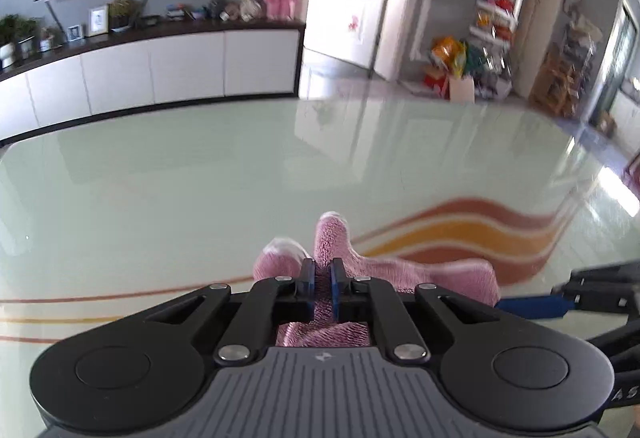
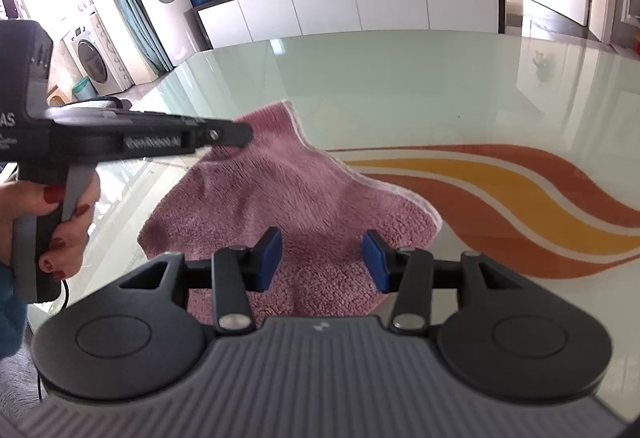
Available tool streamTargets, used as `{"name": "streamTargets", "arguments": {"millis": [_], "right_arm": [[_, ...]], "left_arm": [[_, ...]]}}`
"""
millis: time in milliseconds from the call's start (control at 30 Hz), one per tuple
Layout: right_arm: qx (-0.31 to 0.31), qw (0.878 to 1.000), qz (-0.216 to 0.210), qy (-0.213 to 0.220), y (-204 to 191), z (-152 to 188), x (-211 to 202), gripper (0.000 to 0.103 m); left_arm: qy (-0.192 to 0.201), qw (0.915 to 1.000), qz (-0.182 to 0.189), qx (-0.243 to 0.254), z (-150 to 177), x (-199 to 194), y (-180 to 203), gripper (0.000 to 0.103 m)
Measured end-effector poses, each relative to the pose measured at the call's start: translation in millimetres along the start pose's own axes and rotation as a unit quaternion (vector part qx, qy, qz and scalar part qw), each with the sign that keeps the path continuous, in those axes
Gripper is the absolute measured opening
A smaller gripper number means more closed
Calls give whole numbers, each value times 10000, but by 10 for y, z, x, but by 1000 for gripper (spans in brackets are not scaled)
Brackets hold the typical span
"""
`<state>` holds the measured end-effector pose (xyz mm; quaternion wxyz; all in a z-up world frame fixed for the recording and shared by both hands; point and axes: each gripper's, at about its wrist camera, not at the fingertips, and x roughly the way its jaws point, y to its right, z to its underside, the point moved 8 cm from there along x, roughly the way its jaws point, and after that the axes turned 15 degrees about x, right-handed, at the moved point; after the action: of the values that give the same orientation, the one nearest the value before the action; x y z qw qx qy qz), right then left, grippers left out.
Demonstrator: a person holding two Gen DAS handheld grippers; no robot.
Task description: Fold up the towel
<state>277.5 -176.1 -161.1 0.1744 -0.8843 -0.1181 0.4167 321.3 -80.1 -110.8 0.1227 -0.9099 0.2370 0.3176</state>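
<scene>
My left hand-held gripper (image 1: 322, 272) pinches the pink towel (image 2: 280, 197); my right hand-held gripper (image 2: 322, 242), at the towel's six o'clock, gapes half-open, empty, above the desk (image 2: 400, 77).

- left gripper (image 1: 322, 288): jaws pinched tight on a fold of the towel (image 1: 400, 274), tilted down
- left hand (image 2: 48, 222) wraps its handle, finger on the trigger
- right gripper (image 2: 322, 262): jaws standing apart over the towel, pads not pressing on it
</scene>
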Motion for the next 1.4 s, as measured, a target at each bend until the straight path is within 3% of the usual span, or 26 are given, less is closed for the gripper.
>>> {"name": "streamTargets", "arguments": {"millis": [233,333,467,600,667,800,867,1000,1167,1200,1267,1300,1400], "right_arm": [[-34,9997,156,-172,11,74,172,45],[-169,9993,257,-198,-13,100,221,45],[-195,9992,311,-164,-16,95,214,46],[-102,9994,332,-54,-5,105,169,46],[-7,9995,326,-20,4,102,128,47],[340,9990,275,1,49,102,-58,64],[443,9985,311,-84,81,126,-141,67],[482,9975,347,-386,97,217,-225,73],[949,9905,-24,-998,133,359,-136,73],[1055,9879,-68,-1134,150,398,-85,71],[1184,9842,-244,-1293,141,450,-17,56],[1233,9825,-347,-1352,128,471,11,38],[1165,9836,-386,-1325,153,448,15,31]], "left_arm": [[-611,9975,-360,34,187,310,-5,10],[-568,9970,-487,209,170,339,26,12],[-537,9969,-561,-84,139,227,-86,19],[-452,9959,-778,114,137,-74,-122,23],[-465,9959,-758,183,161,-181,-100,26],[-613,9966,-546,48,346,-367,-86,33],[-740,9961,-474,23,475,-375,-79,33],[-794,9958,-415,-201,604,-361,-84,33],[-833,9946,-348,-504,675,-301,-131,34],[-852,9944,-329,-536,695,-291,-124,33],[-897,9939,-283,-577,730,-284,-111,33],[-920,9937,-258,-584,749,-287,-122,33],[-983,9930,-153,-640,784,-317,-86,33]]}}
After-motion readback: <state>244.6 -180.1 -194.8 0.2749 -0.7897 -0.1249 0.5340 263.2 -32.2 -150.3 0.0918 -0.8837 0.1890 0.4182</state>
